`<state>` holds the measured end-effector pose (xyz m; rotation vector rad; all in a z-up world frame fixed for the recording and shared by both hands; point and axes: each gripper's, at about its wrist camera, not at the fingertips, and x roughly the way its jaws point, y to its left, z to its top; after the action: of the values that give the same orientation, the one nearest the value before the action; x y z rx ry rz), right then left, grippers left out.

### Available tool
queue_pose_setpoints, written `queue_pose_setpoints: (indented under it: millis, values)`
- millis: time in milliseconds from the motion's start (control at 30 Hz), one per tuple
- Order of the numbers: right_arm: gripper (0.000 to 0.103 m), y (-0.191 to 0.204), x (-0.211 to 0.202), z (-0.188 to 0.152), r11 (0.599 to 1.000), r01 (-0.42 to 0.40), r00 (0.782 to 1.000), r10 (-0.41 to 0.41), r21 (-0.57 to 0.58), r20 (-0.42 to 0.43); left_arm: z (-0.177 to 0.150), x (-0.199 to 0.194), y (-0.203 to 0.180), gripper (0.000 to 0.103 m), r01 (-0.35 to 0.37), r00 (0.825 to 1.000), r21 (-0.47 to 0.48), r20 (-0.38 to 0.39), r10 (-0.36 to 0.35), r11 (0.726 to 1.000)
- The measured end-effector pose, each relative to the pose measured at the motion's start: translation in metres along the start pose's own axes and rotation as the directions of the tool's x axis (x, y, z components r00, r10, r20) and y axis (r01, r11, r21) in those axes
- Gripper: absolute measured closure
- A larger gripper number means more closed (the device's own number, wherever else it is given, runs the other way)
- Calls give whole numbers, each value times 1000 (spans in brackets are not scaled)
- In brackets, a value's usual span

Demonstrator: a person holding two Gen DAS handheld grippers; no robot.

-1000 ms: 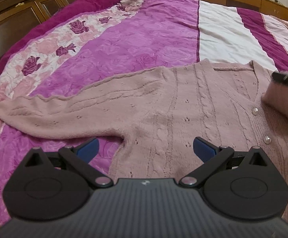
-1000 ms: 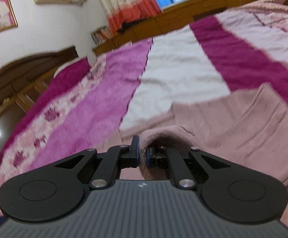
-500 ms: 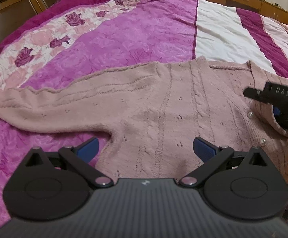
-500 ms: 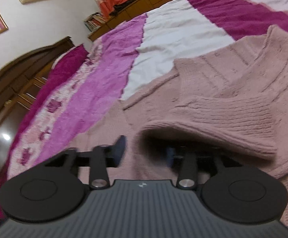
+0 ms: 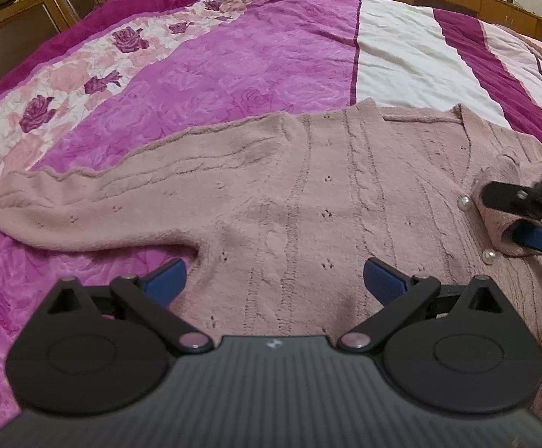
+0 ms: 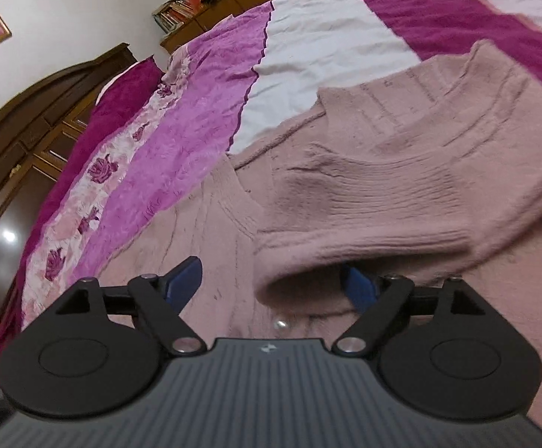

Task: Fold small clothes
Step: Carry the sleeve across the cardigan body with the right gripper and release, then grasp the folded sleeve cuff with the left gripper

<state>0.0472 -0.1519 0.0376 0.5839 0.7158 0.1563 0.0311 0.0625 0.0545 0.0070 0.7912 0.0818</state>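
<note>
1. The right gripper has just let go: a second ago its jaws were clenched on the cuff of the sleeve, half a second ago they were parting, and now they stand wide apart, with the cuff draped loose over the right-hand blue finger and no pinch on it.

2. The sleeve now lies folded across the chest of the pink cardigan, its cuff at about 3 o'clock in the left wrist view, just beside the pearl buttons – a second ago it was only entering at that edge.

3. The cardigan is spread flat on the bed, its front up and its neckline toward 12 o'clock; the other sleeve stretches out unfolded toward 9 o'clock.

4. The left gripper hovers over the lower part of the garment at 6 o'clock, jaws released and holding nothing, much as it did a second ago.

5. My reading – the first sleeve fold is laid down, and the task stands early: the left sleeve looks like the next piece to bring across, and then the body needs doubling.

6. One risk: the right finger sits under the cuff, so drawing it back carelessly could drag the fold open.
</note>
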Motion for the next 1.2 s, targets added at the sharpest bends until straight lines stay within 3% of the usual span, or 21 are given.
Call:
queue_pose_setpoints:
  millis: [233,367,633,933,1033,1100,1167,1200]
  values:
    - [12,-9,-46,-8,998,44,999,-44,-39,4,-1,-4,-2,0,7,1000,8,9,-7,1000]
    - [11,-12,-72,-12,990,91,994,-83,-111,70,0,-7,-6,0,7,1000,20,17,-8,1000]
    - [9,-34,-91,-7,963,235,955,-203,-132,215,4,-12,-29,0,17,999,68,27,-19,998]
    - [8,-68,-90,4,957,282,914,-247,-66,323,5,-10,-75,1,55,997,173,49,-64,983]
    - [8,-89,-93,8,962,273,900,-262,16,348,7,-9,-98,5,79,993,232,64,-97,970]
    - [8,-105,-96,7,963,260,895,-270,76,356,7,-9,-115,13,100,989,294,77,-127,950]
    - [8,-117,-99,5,961,251,889,-276,116,365,5,-8,-131,27,111,985,363,86,-153,925]
    - [8,-122,-101,3,961,244,887,-275,128,371,4,-8,-139,28,117,982,396,92,-166,911]
